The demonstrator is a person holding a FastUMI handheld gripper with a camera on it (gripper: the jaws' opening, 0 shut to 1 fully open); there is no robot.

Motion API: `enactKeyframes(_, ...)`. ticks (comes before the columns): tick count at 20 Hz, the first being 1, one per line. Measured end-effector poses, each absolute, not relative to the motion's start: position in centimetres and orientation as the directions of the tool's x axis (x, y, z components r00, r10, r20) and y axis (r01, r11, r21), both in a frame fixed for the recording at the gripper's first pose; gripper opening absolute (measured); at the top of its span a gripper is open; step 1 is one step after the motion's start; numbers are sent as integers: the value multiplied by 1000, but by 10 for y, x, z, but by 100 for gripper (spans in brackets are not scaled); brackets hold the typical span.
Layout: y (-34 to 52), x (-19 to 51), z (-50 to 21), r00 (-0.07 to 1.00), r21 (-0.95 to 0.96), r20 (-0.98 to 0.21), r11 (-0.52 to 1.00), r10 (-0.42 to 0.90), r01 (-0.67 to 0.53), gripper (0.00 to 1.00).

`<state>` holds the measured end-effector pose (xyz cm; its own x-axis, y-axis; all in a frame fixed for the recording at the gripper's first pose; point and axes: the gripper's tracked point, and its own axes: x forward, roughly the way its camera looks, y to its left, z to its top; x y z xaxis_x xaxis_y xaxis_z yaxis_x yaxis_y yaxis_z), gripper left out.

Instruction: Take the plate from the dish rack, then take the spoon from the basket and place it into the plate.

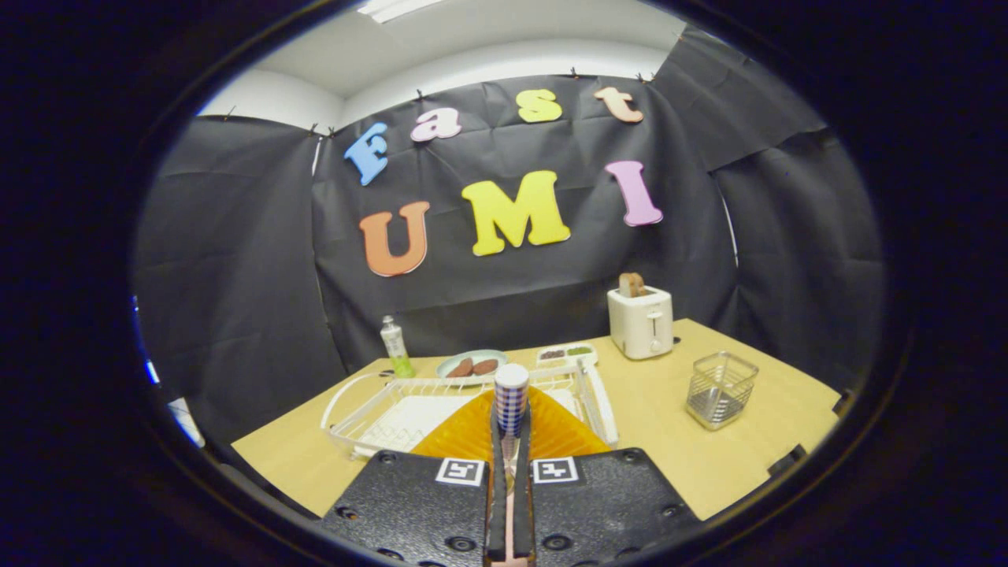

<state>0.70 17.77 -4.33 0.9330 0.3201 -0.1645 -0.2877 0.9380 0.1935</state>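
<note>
Black cloth (504,283) is hanging all around me as the booth's wall, creased in places and clipped up along its top edge. Above it a white wall (504,67) and pale ceiling are showing, and a ceiling light (394,8) is glowing overhead. In front of me a light wooden table (669,441) is stretching back to the cloth. The light is falling evenly on the tabletop, while the cloth at both sides is fading into shadow. Where the cloth panels meet, thin pale gaps are showing through.
</note>
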Motion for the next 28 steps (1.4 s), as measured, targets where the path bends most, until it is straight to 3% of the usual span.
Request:
enactKeyframes(10,222,-15,-95,888,222,-256,917,382,-331,9)
enactKeyframes(15,211,-16,-100,885,253,-268,914,381,-316,18)
enactKeyframes(16,202,-12,-100,895,248,-269,924,355,-292,22)
enactKeyframes(17,195,-13,-99,901,247,-269,928,341,-278,34)
enactKeyframes(25,144,1,-65,931,225,-188,937,312,-268,82)
enactKeyframes(28,126,2,-41,950,175,-127,950,284,-260,95)
